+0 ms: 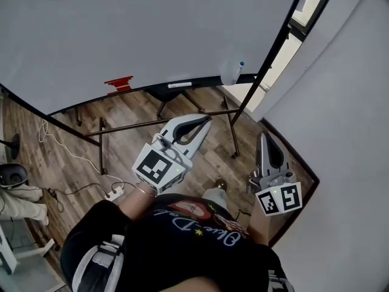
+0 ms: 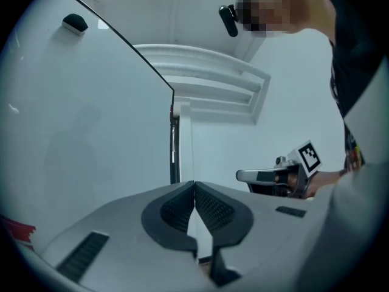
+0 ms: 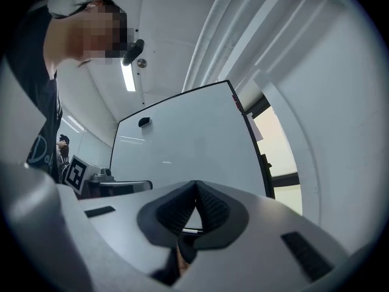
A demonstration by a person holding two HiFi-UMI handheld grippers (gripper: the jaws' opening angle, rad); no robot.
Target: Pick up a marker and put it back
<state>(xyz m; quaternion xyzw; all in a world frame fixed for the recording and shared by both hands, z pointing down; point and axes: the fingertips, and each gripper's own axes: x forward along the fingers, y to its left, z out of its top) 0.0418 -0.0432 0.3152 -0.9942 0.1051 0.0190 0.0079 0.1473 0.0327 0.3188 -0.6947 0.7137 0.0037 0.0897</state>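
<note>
- The large white whiteboard (image 1: 152, 29) in its thin black frame fills the space ahead of both sets of jaws. Neither gripper touches it.
- The brown wooden plank floor (image 1: 67, 157) lies below the jaws, with the board's black metal legs standing on it.
- My grey plastic left gripper (image 1: 203, 121), with its marker cube at the back, points towards the board's lower edge. Its ribbed black pads are pressed together tip to tip, with nothing between them.
- My grey plastic right gripper (image 1: 262, 135) is just as tightly clenched and just as empty. It sits to the right of the left one and well apart from it.
- A flat red block (image 1: 118, 84) sits on the board's bottom edge, ahead of the left jaws and off to their left.
- A small white barrel with a blue cap (image 1: 241, 64) is probably the marker, though it is too small for me to be sure. It stands at the board's lower right corner, ahead of both jaws and well clear of them.
</note>
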